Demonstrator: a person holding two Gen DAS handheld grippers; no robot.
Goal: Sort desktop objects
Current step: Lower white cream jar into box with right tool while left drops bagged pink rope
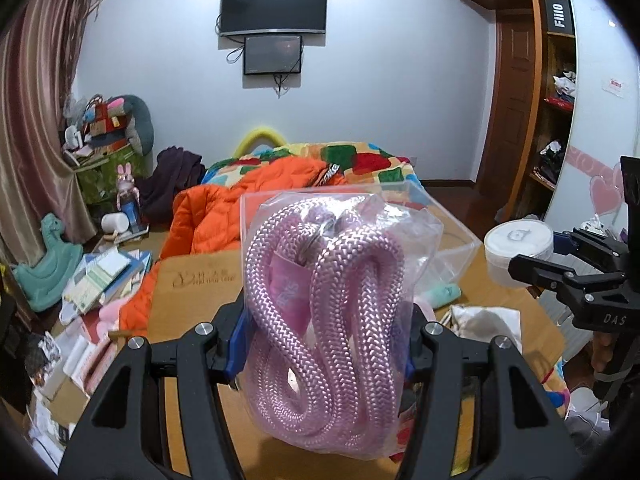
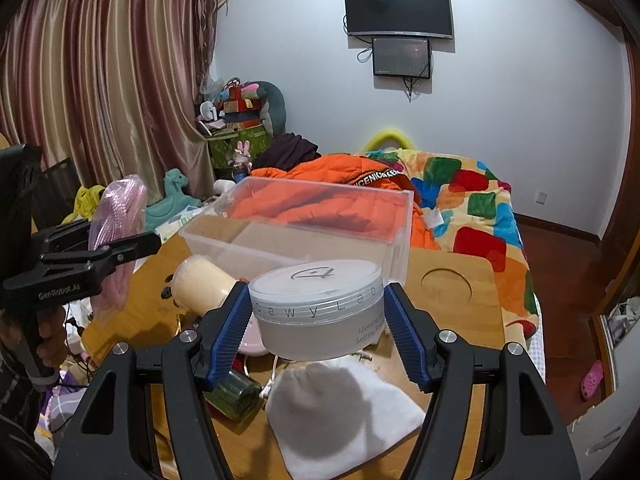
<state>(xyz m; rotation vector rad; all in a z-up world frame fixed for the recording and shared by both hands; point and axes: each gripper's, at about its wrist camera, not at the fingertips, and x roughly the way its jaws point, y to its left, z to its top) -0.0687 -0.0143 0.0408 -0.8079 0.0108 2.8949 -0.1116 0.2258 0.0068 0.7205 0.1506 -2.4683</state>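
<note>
Two claws are up over the wooden counter (image 2: 486,280), each with something clamped between its blue pads. The left claw (image 1: 324,344) grips a clear bag of pink rope (image 1: 320,320), its fingers closed in on the bag's lower half; the coils stand upright and fill the middle of the left wrist view, raised off the counter. From the right wrist view the same left claw (image 2: 120,256) shows at the left edge, with the pink rope (image 2: 116,208) sticking up above it.

The right claw (image 2: 318,320) is closed on a round frosted jar (image 2: 320,308) with a white lid, one pad against each side of it. The jar hangs in the air above a white cloth pouch (image 2: 344,412) that lies on the counter. In the left wrist view the jar (image 1: 518,250) and the right claw (image 1: 516,270) appear at the right side.

Behind the jar sits a clear plastic box (image 2: 296,224), open at the top, resting on the counter's far part. A cream-coloured plush toy (image 2: 202,282) lies just left of the jar, and a dark green bottle (image 2: 236,394) lies on its side near the pouch. A round recess (image 2: 446,290) is cut into the counter to the right of the box. Beyond the counter is a bed (image 2: 480,208) with an orange jacket (image 2: 340,176) on it.
</note>
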